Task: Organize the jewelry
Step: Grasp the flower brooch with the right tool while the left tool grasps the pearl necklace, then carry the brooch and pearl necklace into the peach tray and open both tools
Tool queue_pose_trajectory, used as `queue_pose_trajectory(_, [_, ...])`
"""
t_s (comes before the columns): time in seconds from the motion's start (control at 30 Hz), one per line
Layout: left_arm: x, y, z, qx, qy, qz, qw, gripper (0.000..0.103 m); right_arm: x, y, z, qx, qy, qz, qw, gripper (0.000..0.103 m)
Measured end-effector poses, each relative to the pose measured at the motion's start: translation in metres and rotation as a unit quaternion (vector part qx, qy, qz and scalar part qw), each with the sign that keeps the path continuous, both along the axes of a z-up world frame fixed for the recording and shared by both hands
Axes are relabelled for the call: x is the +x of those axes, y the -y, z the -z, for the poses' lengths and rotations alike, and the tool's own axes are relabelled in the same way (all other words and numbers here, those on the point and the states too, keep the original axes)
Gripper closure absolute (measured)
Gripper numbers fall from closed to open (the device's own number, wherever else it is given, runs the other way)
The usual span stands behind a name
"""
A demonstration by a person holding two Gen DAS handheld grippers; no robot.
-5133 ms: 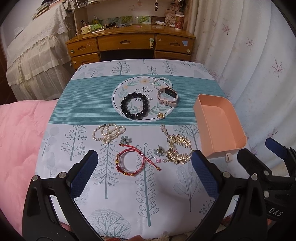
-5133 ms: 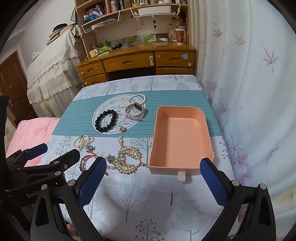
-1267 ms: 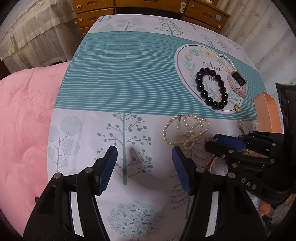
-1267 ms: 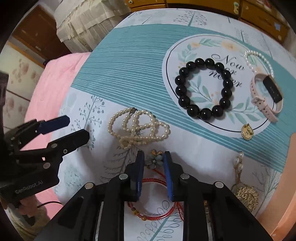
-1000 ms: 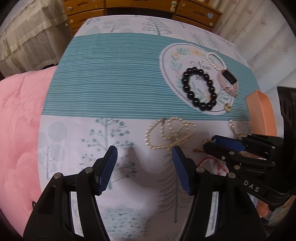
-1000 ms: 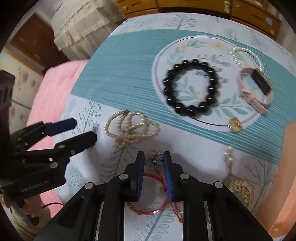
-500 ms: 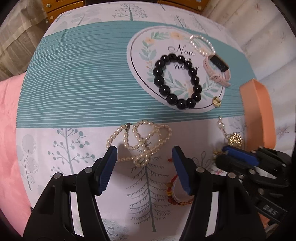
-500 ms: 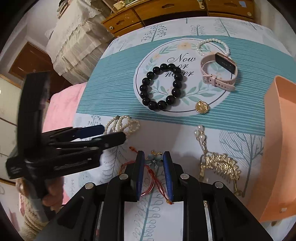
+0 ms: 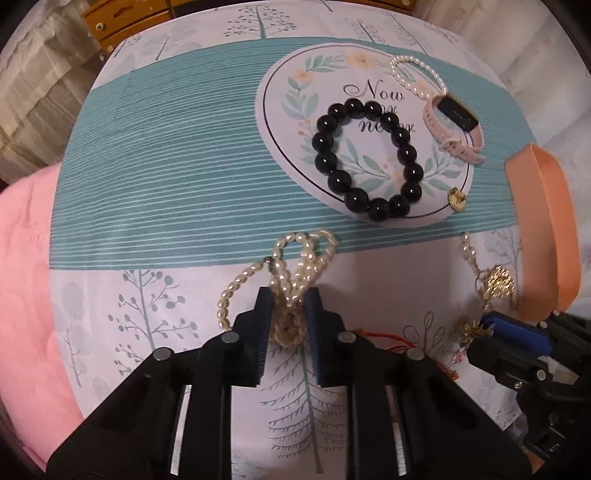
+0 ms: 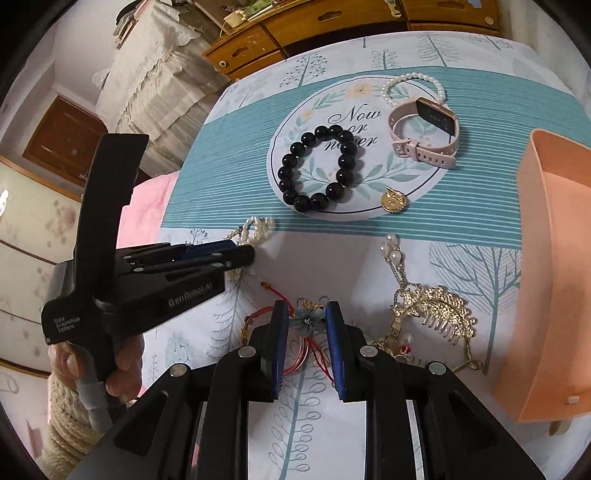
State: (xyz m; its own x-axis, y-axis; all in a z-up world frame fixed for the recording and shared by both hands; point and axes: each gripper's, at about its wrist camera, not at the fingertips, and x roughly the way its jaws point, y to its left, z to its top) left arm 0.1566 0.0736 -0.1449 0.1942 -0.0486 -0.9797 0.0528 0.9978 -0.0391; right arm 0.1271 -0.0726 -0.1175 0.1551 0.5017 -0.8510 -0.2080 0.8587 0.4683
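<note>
My left gripper (image 9: 289, 297) is shut on the pearl necklace (image 9: 295, 262), whose loops spill forward onto the cloth; it also shows in the right wrist view (image 10: 255, 227). My right gripper (image 10: 306, 314) is shut on a small blue flower earring (image 10: 307, 319), held just above a red string bracelet (image 10: 310, 350). The peach tray (image 10: 554, 280) stands at the right, with nothing seen inside. A black bead bracelet (image 9: 367, 155), pink smartwatch (image 9: 454, 127), white pearl bracelet (image 9: 413, 77), gold charm (image 9: 457, 198) and gold hair comb (image 10: 436, 310) lie on the cloth.
The table wears a tree-print cloth with a teal striped band (image 9: 166, 155). A pink quilt (image 9: 22, 277) lies left of the table. A wooden dresser (image 10: 332, 22) stands beyond the far edge. The left gripper's body (image 10: 147, 280) crosses the left of the right wrist view.
My left gripper has moved forward and closed from open onto the pearl necklace. My right gripper has stayed shut on the flower earring and shifted toward the tray side.
</note>
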Motion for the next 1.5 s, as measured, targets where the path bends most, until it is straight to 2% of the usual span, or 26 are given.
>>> queue_pose_trajectory(0.07, [-0.001,-0.006,-0.002,-0.015,0.004,-0.011,0.9998,0.09,-0.003,0.004,-0.001,0.003,0.003,0.001,1.0,0.083])
queue_pose_trajectory(0.17, [-0.006,-0.008,-0.013,-0.024,0.023,-0.023,0.9992,0.101,-0.007,0.009,-0.007,0.007,0.009,0.003,1.0,0.083])
queue_pose_trajectory(0.33, [-0.022,-0.006,-0.061,-0.034,0.074,-0.023,0.9964,0.101,-0.012,0.023,-0.03,0.019,0.041,0.012,0.999,0.083])
queue_pose_trajectory(0.53, [-0.032,0.022,-0.137,-0.056,0.146,-0.005,0.9876,0.101,-0.027,0.057,-0.072,0.031,0.096,0.041,0.994,0.082])
queue_pose_trajectory(0.7, [-0.041,0.065,-0.208,-0.082,0.214,0.024,0.9732,0.101,-0.036,0.098,-0.101,0.034,0.132,0.078,0.988,0.082])
queue_pose_trajectory(0.83, [-0.052,0.108,-0.265,-0.103,0.266,0.059,0.9565,0.101,-0.045,0.136,-0.116,0.024,0.155,0.113,0.981,0.082])
queue_pose_trajectory(1.0, [-0.056,0.164,-0.299,-0.118,0.294,0.103,0.943,0.101,-0.051,0.184,-0.117,0.014,0.156,0.154,0.976,0.082])
queue_pose_trajectory(1.1, [-0.051,0.2,-0.296,-0.126,0.285,0.128,0.9415,0.101,-0.053,0.207,-0.104,0.003,0.14,0.173,0.975,0.082])
queue_pose_trajectory(1.17, [-0.044,0.222,-0.283,-0.126,0.272,0.14,0.9436,0.101,-0.051,0.22,-0.087,-0.002,0.119,0.182,0.976,0.082])
queue_pose_trajectory(1.3, [-0.031,0.254,-0.239,-0.115,0.245,0.15,0.9509,0.1,-0.051,0.234,-0.054,-0.013,0.087,0.191,0.978,0.082])
queue_pose_trajectory(1.5, [-0.013,0.278,-0.154,-0.096,0.19,0.148,0.9658,0.1,-0.052,0.242,-0.012,-0.022,0.048,0.191,0.98,0.082])
